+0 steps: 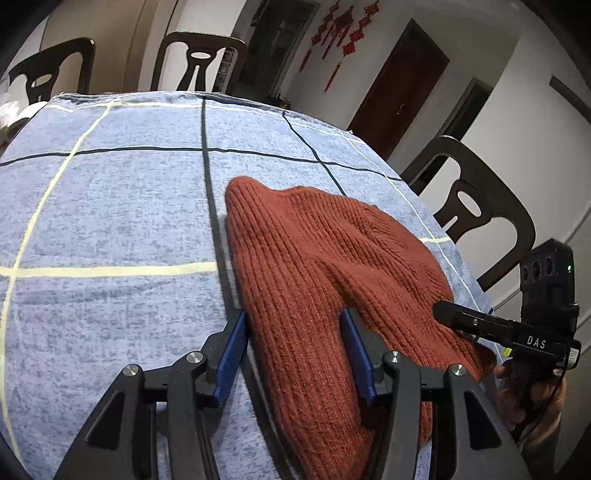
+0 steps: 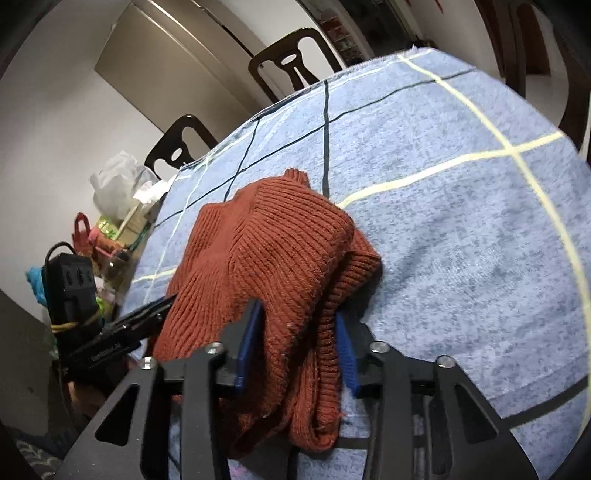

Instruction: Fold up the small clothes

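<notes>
A blue cloth with dark and pale yellow grid lines (image 1: 110, 206) is covering the counter. Dark wooden chairs with cut-out backs (image 1: 201, 61) are standing along its far edge, and another dark chair (image 1: 476, 206) is standing at its right side. Red knotted ornaments (image 1: 341, 27) are hanging on the far white wall beside a dark brown door (image 1: 402, 88). At the counter's left end, a white plastic bag (image 2: 118, 184) is sitting above a clutter of colourful packages (image 2: 110, 236).
</notes>
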